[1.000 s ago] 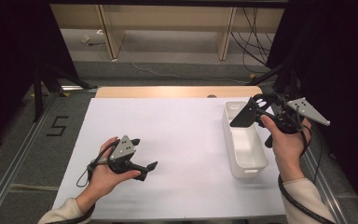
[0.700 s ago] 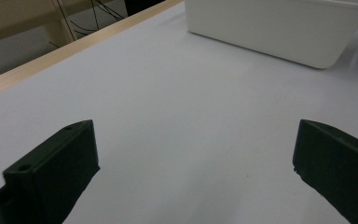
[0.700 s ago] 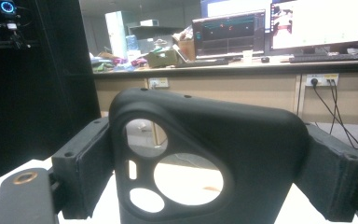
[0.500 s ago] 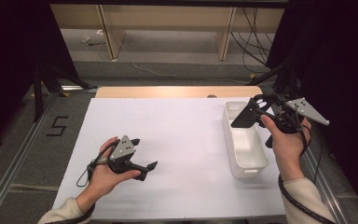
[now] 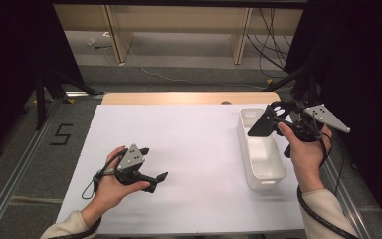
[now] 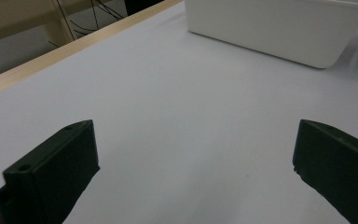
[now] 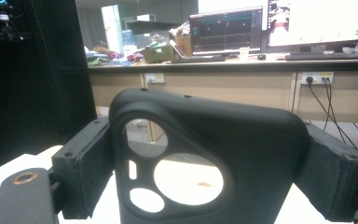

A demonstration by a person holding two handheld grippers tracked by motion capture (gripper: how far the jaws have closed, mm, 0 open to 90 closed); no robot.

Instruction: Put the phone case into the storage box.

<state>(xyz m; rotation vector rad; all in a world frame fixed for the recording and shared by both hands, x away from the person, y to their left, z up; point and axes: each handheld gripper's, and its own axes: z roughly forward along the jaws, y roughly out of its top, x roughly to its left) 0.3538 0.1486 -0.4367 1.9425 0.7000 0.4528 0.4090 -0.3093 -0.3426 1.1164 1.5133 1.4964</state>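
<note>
My right gripper (image 5: 266, 121) clamps a black bracket (image 7: 205, 154) above the bin (image 5: 261, 167); left gripper (image 5: 154, 169), at eight o'clock, gapes empty. Next, I lower and release.

1. A table (image 5: 189, 97) with a pale wooden far edge carries a white sheet (image 5: 194, 149) over most of its top;
2. A white rectangular bin (image 5: 259, 149) stands on the sheet's right side.
</note>
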